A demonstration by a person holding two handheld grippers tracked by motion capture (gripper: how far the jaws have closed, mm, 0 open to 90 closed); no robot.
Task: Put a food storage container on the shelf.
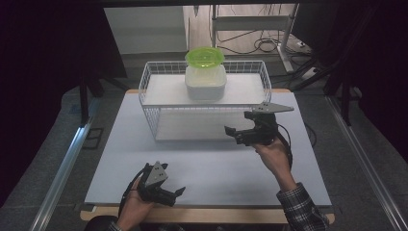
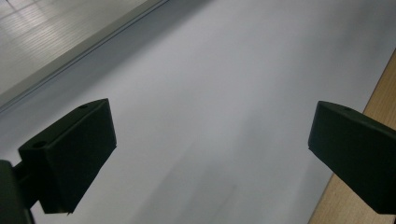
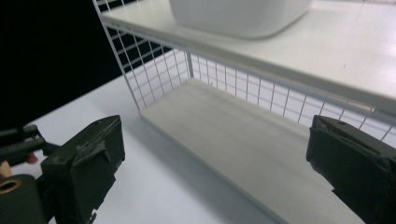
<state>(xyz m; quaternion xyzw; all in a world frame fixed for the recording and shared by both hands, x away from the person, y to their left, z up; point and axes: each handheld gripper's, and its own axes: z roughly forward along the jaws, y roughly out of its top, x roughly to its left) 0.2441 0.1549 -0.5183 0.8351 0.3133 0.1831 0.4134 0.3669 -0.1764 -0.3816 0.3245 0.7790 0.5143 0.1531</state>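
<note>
Your left tongs (image 1: 161,188) rest low at seven o'clock on the white tabletop (image 1: 115,159), jaws spread wide with nothing between them in the left gripper view; parked there, they look like the spare hand, kept out of the way near the front edge. Moving right, the wire rack (image 1: 149,79) stands at twelve o'clock, and the white container (image 1: 206,83) with its green lid (image 1: 205,57) sits on the upper shelf (image 1: 250,89), centred, well clear of the mesh sides; that puts it high and within easy reach from your side. Your right tongs (image 1: 233,134) hover at three o'clock just before the rack's front right corner, released and empty; the right gripper view looks along the lower shelf (image 3: 224,121), with the container's base above, so I'd judge you're lining up with that open lower level.
</note>
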